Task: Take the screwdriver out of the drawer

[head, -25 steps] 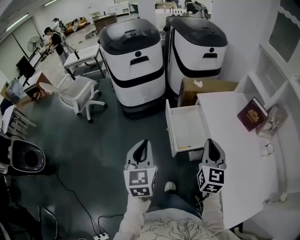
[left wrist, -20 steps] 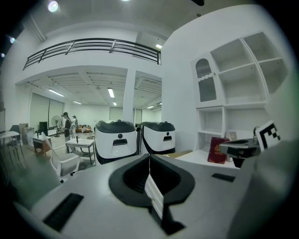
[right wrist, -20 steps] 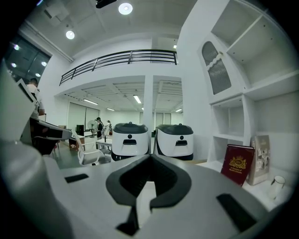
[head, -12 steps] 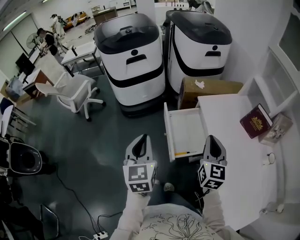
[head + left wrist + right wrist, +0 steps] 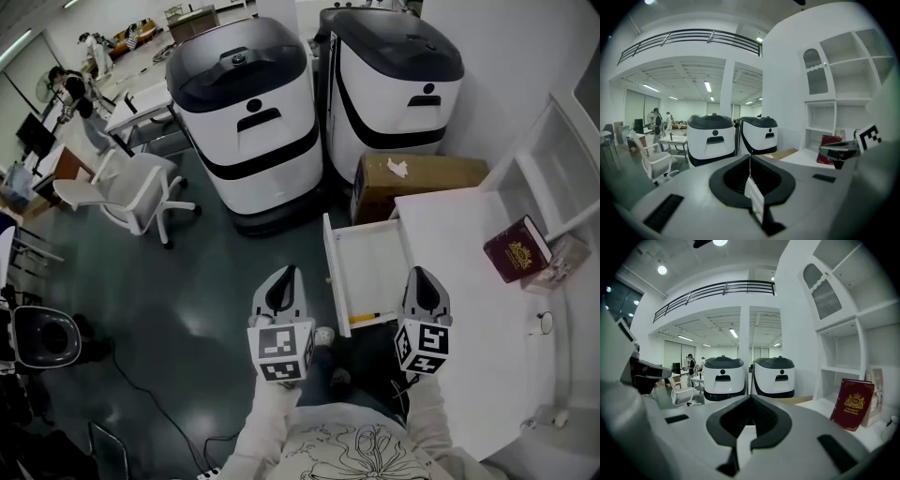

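A white drawer (image 5: 364, 267) stands pulled out from the white desk (image 5: 469, 300). Along its near front end lies the screwdriver (image 5: 371, 318), thin with a yellow handle. My left gripper (image 5: 287, 273) hovers over the dark floor just left of the drawer, jaws shut and empty. My right gripper (image 5: 419, 273) hovers over the desk's left edge, just right of the drawer, also shut and empty. In the left gripper view the left gripper (image 5: 750, 157) shows its jaws meeting in a thin seam. In the right gripper view the right gripper (image 5: 750, 397) is closed too. The drawer is hidden in both gripper views.
Two large white-and-black machines (image 5: 248, 103) (image 5: 394, 84) stand beyond the drawer, with a cardboard box (image 5: 417, 178) beside the desk. A red book (image 5: 516, 248) lies at the desk's far right by shelves. An office chair (image 5: 131, 187) stands at left; a person's shoe (image 5: 323, 335) is below.
Both grippers have moved forward together and slightly down, closer to the drawer. The drawer's front and the screwdriver now lie between them. Both jaws stayed shut.
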Available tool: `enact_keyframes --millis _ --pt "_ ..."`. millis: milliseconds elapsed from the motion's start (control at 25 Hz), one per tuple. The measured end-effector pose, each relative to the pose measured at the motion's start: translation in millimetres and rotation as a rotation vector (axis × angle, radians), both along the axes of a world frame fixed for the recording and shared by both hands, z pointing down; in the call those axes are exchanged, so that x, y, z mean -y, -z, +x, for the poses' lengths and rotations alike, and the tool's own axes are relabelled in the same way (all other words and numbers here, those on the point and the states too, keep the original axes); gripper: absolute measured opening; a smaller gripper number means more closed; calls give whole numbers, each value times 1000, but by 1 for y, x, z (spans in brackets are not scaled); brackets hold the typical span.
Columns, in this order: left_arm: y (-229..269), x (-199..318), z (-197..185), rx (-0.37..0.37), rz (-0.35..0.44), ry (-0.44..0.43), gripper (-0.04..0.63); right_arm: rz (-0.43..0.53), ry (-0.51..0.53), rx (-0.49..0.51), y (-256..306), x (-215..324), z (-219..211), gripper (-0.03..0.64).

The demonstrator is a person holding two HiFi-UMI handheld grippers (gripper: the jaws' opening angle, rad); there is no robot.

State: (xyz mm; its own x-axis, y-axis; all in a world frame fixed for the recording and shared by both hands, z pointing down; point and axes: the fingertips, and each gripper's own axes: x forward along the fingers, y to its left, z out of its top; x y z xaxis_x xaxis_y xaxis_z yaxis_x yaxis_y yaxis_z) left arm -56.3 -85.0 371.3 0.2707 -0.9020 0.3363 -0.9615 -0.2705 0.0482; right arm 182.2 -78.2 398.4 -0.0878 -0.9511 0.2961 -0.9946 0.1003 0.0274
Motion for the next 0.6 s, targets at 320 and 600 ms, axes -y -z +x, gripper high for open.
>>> enact_keyframes --millis 320,600 --pt "-20 72 5 -5 -46 -74 6 -39 -11 -43 -19 61 -6 -3" --pt "-55 117 9 3 -111 -133 6 -116 -17 -81 -59 95 -7 -3"
